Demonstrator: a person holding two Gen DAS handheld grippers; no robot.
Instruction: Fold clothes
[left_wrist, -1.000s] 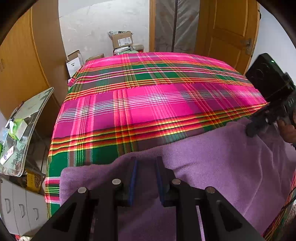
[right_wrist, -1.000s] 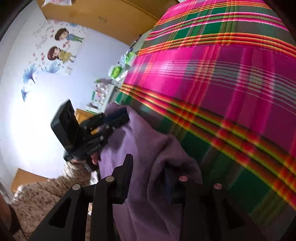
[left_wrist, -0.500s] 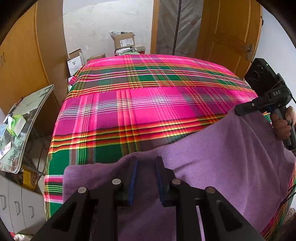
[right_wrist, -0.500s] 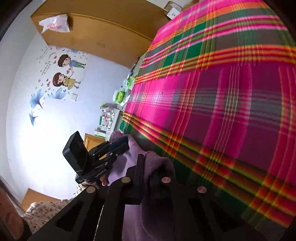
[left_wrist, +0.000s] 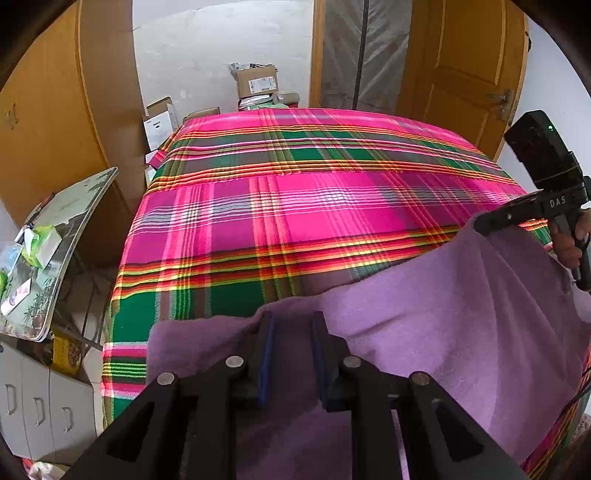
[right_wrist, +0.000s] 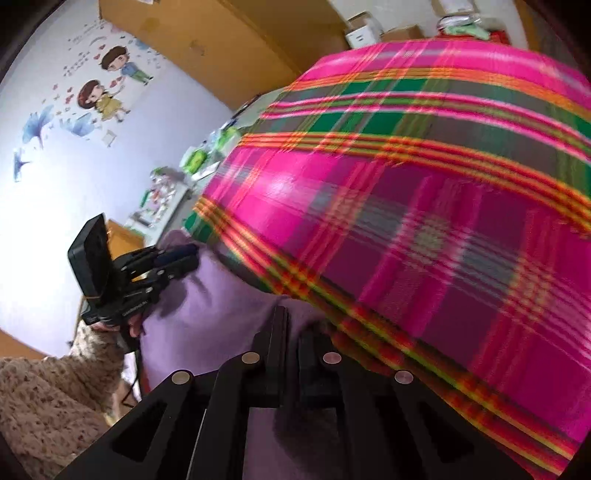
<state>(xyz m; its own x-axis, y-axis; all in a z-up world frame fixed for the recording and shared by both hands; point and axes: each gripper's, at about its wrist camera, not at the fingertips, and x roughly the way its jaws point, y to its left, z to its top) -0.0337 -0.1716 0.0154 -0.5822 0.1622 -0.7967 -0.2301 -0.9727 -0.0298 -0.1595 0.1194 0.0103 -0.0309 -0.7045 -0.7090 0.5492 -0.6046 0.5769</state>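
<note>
A purple fleece garment (left_wrist: 443, 332) lies over the near edge of a bed with a pink and green plaid blanket (left_wrist: 295, 206). My left gripper (left_wrist: 291, 321) is shut on a bunched fold at its near left edge, blue pads pressing the cloth. In the right wrist view my right gripper (right_wrist: 291, 321) is shut on the garment (right_wrist: 207, 317) at its other end. The right gripper (left_wrist: 480, 223) also shows at the right of the left wrist view, holding the edge up. The left gripper (right_wrist: 188, 254) appears at the left of the right wrist view. The cloth hangs taut between them.
A glass-topped side table (left_wrist: 55, 251) with clutter and a white cabinet (left_wrist: 33, 402) stand left of the bed. Cardboard boxes (left_wrist: 255, 81) sit beyond the far end, wooden doors (left_wrist: 461, 66) behind. A person's hand (left_wrist: 569, 243) and knitted sleeve (right_wrist: 44, 398) hold the grippers.
The right gripper's jaws closed on the purple garment's edge and rose a little with it, turning. The left gripper kept its grip and stayed in place.
</note>
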